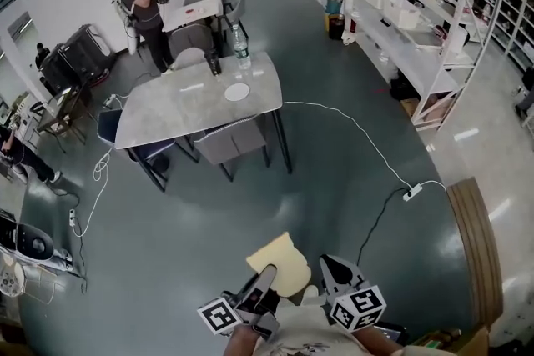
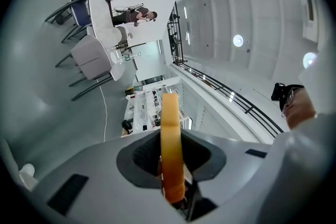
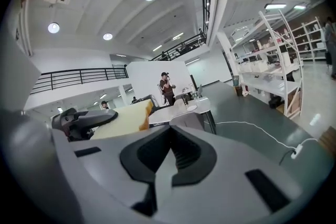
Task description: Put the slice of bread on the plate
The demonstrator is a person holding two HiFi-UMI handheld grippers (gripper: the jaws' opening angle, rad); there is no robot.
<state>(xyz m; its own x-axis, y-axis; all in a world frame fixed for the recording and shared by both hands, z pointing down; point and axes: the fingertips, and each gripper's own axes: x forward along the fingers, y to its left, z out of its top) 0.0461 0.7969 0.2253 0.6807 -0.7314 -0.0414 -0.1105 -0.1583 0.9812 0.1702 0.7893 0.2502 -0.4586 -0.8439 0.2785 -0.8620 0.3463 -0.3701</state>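
The slice of bread (image 1: 281, 262) is pale with a tan crust and hangs low over the floor, far from the table. My left gripper (image 1: 268, 273) is shut on its near edge. In the left gripper view the bread (image 2: 171, 134) stands edge-on between the jaws. My right gripper (image 1: 328, 264) is beside it on the right, shut and holding nothing. The right gripper view shows the bread (image 3: 124, 118) to the left of its shut jaws. A small white plate (image 1: 237, 92) lies on the grey table (image 1: 179, 108) across the room.
A water bottle (image 1: 241, 47) and a dark cup (image 1: 214, 64) stand on the table near the plate. Grey chairs (image 1: 234, 141) are tucked along its near side. A white cable (image 1: 359, 132) crosses the floor. White shelving (image 1: 425, 21) fills the right. A person (image 1: 146, 10) stands behind the table.
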